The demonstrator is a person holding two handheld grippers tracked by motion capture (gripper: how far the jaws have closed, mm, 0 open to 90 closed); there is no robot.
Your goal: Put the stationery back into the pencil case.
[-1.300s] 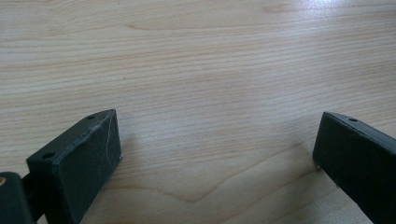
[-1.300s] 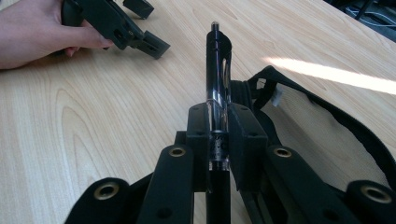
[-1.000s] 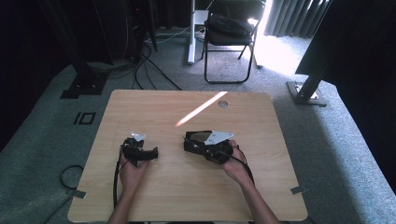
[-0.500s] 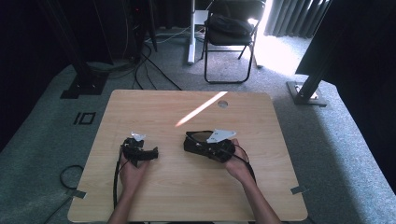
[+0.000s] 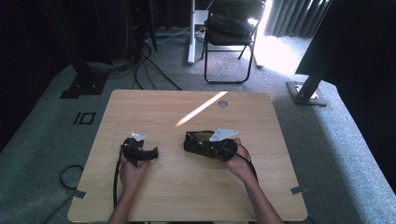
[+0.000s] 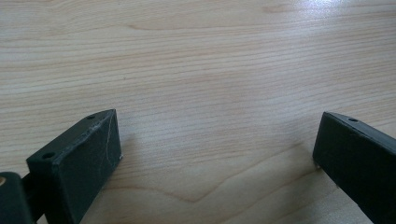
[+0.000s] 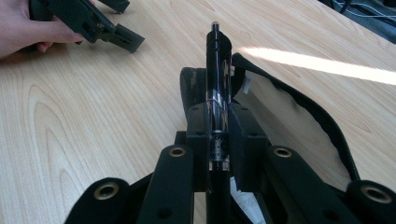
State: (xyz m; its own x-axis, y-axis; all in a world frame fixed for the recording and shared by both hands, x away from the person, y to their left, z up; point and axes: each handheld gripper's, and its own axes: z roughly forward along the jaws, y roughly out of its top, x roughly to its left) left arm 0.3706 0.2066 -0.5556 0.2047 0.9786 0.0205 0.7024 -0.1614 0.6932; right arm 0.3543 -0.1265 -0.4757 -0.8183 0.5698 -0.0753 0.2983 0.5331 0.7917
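Wooden table (image 5: 187, 186): right gripper (image 7: 218, 119) clamps a black pen (image 7: 218, 93) above an open mesh pouch (image 7: 289, 121). Left gripper (image 6: 215, 154) rests empty, jaws wide. Recommended: lower the pen tip squarely into the pouch mouth.

No words or numbers can be read. The pen (image 7: 218, 93) has small pale marks low on its barrel, too blurry to read. A white tag (image 7: 246, 84) in the pouch (image 7: 299, 126) is too small to read.

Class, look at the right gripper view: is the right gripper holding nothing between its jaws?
No: the right gripper is shut on a black pen that sticks out over an open mesh pouch.
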